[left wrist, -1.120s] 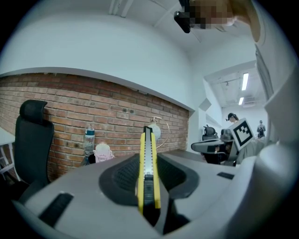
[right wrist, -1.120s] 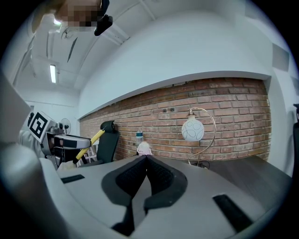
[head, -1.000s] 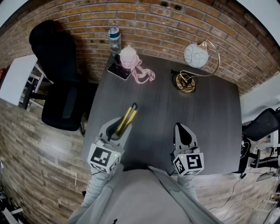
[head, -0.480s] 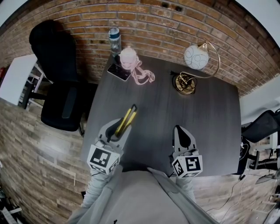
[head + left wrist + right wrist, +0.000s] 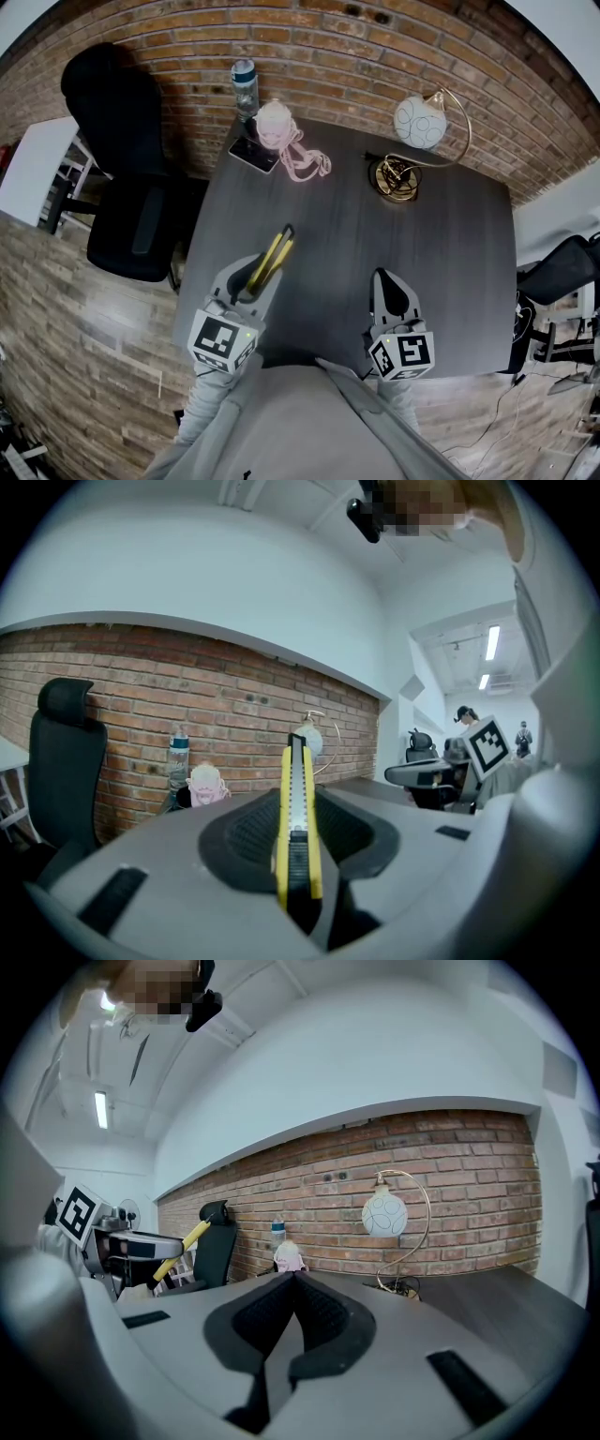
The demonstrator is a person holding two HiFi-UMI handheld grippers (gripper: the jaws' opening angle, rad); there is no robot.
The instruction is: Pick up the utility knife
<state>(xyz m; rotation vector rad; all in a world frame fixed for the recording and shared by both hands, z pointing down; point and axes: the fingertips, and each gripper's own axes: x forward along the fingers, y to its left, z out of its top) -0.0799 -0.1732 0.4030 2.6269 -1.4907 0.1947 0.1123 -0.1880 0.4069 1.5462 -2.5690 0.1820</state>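
A yellow and black utility knife (image 5: 272, 254) sticks out forward from my left gripper (image 5: 251, 278), held off the dark table (image 5: 450, 244). In the left gripper view the knife (image 5: 298, 827) stands upright between the two pads, which press on its sides. The knife (image 5: 178, 1248) also shows at the far left of the right gripper view, angled up from the other gripper. My right gripper (image 5: 389, 287) hovers at the table's near right with its jaws together and nothing between them; in its own view the right gripper (image 5: 292, 1283) has its pads meeting.
At the table's far edge stand a water bottle (image 5: 245, 86), a pink figure with a pink cord (image 5: 281, 131), a phone (image 5: 255, 152) and a gold lamp with a white globe (image 5: 419, 120). A black office chair (image 5: 127, 169) stands left of the table. A brick wall runs behind.
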